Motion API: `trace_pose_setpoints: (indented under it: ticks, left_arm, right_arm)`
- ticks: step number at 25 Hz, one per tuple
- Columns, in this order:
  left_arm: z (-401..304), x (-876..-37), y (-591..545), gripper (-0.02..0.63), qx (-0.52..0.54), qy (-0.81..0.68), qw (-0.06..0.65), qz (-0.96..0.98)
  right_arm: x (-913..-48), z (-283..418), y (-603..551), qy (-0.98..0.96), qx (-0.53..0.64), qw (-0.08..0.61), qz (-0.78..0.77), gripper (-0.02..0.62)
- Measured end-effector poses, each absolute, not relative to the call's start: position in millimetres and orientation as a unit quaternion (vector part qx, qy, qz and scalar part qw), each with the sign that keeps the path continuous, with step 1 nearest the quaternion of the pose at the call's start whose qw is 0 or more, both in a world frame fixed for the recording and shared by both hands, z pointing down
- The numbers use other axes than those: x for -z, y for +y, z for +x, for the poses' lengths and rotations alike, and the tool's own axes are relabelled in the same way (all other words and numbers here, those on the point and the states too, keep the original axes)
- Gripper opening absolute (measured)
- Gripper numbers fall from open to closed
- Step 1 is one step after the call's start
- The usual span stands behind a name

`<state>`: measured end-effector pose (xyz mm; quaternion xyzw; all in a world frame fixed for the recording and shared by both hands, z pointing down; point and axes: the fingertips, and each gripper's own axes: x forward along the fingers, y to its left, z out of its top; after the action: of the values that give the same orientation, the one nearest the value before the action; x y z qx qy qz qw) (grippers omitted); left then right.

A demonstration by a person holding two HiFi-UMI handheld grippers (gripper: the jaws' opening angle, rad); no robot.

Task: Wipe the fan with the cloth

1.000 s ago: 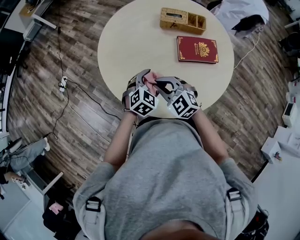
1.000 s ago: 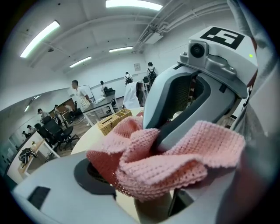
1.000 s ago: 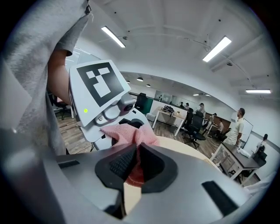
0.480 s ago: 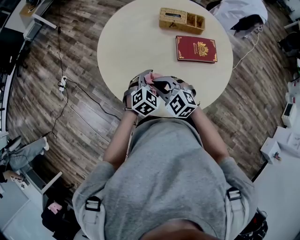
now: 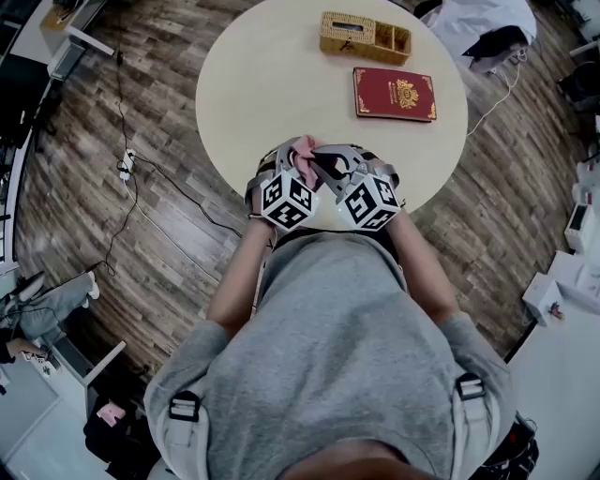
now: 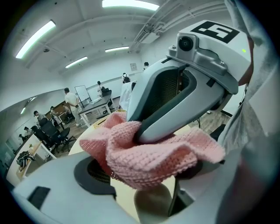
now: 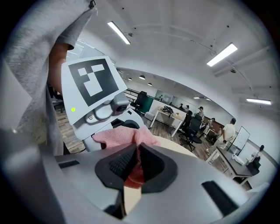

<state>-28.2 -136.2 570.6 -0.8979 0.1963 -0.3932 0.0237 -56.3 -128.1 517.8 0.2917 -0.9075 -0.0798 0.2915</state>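
A pink knitted cloth (image 5: pixel 304 148) is bunched between my two grippers, above the near edge of the round cream table (image 5: pixel 281 84). My right gripper (image 7: pixel 133 168) is shut on the cloth (image 7: pixel 131 136), and a thin strip of it shows between the pads. The left gripper (image 6: pixel 148 183) has its jaws well apart. The cloth (image 6: pixel 148 153) lies loosely over and between them, and one finger of the right gripper (image 6: pixel 175 113) presses into it. In the head view the left gripper (image 5: pixel 292 167) and right gripper (image 5: pixel 323 171) almost touch. No fan shows in any view.
On the far side of the table lie a woven box (image 5: pixel 364 37) and a red book (image 5: pixel 394 94). A cable and power strip (image 5: pixel 127 167) run over the wooden floor on the left. A chair with white fabric (image 5: pixel 478 28) stands at the far right.
Both grippers have stayed close together with the cloth between them and shifted slightly. The right gripper has edged a little to the right.
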Motion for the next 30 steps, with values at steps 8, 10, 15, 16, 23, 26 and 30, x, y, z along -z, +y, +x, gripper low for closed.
trace_pose_setpoints:
  ticks: [8,10,15,16,23,26,30]
  left_arm:
    - [-39.1,-572.2,-135.6,0.388,0.398,0.202,0.019,-0.895]
    - [-38.6,-573.1,-133.3,0.388,0.398,0.2,0.02,-0.895]
    - [-35.6,-572.4,-130.8,0.388,0.389,0.191,0.013,-0.901]
    - [-35.1,-570.7,-129.2,0.388,0.384,0.189,0.009,-0.904]
    - [-32.9,-559.6,-117.7,0.388,0.339,0.178,-0.029,-0.923]
    - [-37.6,-559.6,-119.7,0.388,0.301,0.175,-0.08,-0.934]
    - [-42.0,-541.1,-122.1,0.388,0.229,0.175,-0.135,-0.948]
  right_arm:
    - [-527.5,-70.8,-108.9,-0.914,0.066,0.299,0.264,0.029]
    - [-527.5,-75.5,-106.2,-0.916,0.069,0.299,0.258,0.029]
    - [-524.5,-77.3,-110.2,-0.916,0.077,0.294,0.261,0.029]
    - [-521.7,-77.0,-112.0,-0.916,0.08,0.29,0.267,0.029]
    - [-501.0,-59.8,-118.9,-0.919,0.054,0.238,0.31,0.03]
    - [-499.8,-45.4,-125.1,-0.92,0.01,0.211,0.332,0.03]
    - [-510.2,-29.3,-121.1,-0.916,-0.016,0.211,0.341,0.029]
